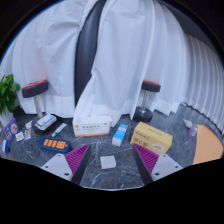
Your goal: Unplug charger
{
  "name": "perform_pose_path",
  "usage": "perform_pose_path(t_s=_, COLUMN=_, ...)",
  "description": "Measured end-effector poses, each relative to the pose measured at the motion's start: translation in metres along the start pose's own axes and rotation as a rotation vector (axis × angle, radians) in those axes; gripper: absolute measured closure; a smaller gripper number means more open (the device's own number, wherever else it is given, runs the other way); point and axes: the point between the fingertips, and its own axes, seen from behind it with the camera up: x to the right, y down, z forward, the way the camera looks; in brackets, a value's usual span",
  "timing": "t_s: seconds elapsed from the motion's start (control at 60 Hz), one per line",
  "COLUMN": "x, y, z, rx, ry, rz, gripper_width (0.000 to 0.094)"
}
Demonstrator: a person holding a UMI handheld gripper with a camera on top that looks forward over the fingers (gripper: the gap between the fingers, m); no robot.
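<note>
A small white square block (108, 161), which looks like a charger, sits on the dark marbled table (110, 178). It stands between my two fingers with a wide gap on each side. My gripper (108, 156) is open, and its purple pads show to the left (68, 160) and right (149, 160) of the block. A long white box that may be a power strip (90, 127) lies beyond the fingers. I cannot see a cable or a plug joint.
Beyond the fingers stand a blue and white carton (121, 131) and a tan box (151, 137). An orange item (55, 145) and small clutter lie to the left, near a green plant (8, 95). A black chair (92, 50) draped in white cloth stands behind the table.
</note>
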Motion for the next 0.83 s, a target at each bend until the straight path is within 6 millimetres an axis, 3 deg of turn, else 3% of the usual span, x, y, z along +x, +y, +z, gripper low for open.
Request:
perform_pose_path(t_s=0.117, x=-0.019, y=-0.025, z=-0.083, rx=0.057, ry=-0.022, rz=-0.052, gripper_width=0.0083)
perform_pose_path(t_s=0.217, x=-0.038, y=-0.027, z=-0.154, rx=0.079, ry=-0.036, rz=-0.073, gripper_width=0.0085)
perform_pose_path(t_s=0.333, x=-0.061, y=-0.010, z=-0.230, rx=0.080, ry=-0.046, rz=-0.056, gripper_width=0.0086)
perform_pose_path(t_s=0.45, x=-0.079, y=0.020, z=-0.292, rx=0.063, ry=-0.040, rz=-0.045, gripper_width=0.0088)
perform_pose_path(t_s=0.633, x=-0.098, y=0.067, z=-0.358, rx=0.028, ry=-0.021, rz=-0.054, gripper_width=0.0088)
perform_pose_path(t_s=0.833, x=-0.118, y=0.082, z=-0.388, rx=0.016, ry=-0.039, rz=-0.076, gripper_width=0.0087)
